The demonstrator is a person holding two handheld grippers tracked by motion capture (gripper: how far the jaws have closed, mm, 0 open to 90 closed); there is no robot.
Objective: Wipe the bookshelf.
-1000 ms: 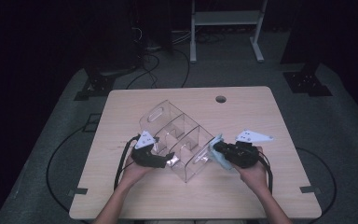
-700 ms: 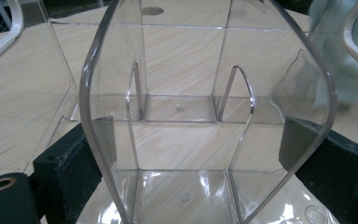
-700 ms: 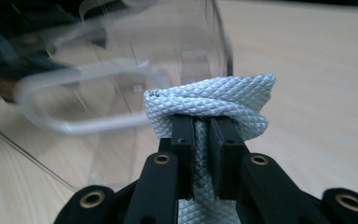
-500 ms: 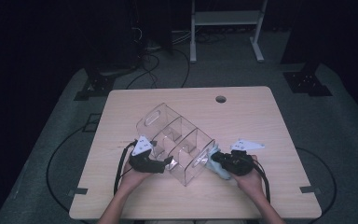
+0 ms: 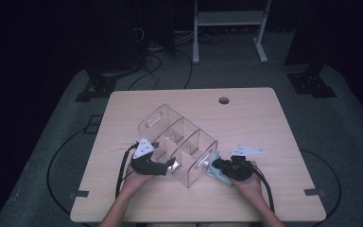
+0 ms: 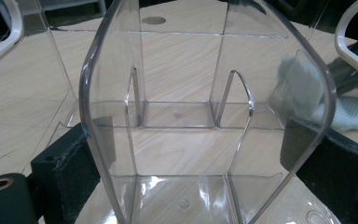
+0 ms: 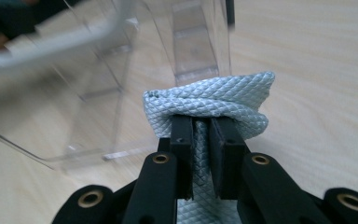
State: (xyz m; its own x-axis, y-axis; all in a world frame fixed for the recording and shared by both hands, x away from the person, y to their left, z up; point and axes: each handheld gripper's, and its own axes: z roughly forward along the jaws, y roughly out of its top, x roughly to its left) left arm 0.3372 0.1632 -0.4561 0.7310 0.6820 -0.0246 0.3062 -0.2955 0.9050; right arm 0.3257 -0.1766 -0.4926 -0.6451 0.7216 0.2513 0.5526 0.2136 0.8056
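Wiping a clear organizer: cloth held at its near end wall, box braced from the other side.

The right gripper (image 7: 200,135) pinches a folded grey-blue cloth (image 7: 214,100), jaws pressed nearly together on the fabric, low over the table (image 5: 264,118) just beside the clear divided organizer (image 5: 179,144). The left gripper (image 5: 168,165) clamps the organizer's curved end wall between its jaws, holding the box tilted, near the table's front edge. Judged step: cleaning the box's outside. Next move likely calls for pressing the cloth flat against the wall and sweeping along it while the left grip steadies. Both forearms enter from below, hands level, grippers pointing inward toward each other.
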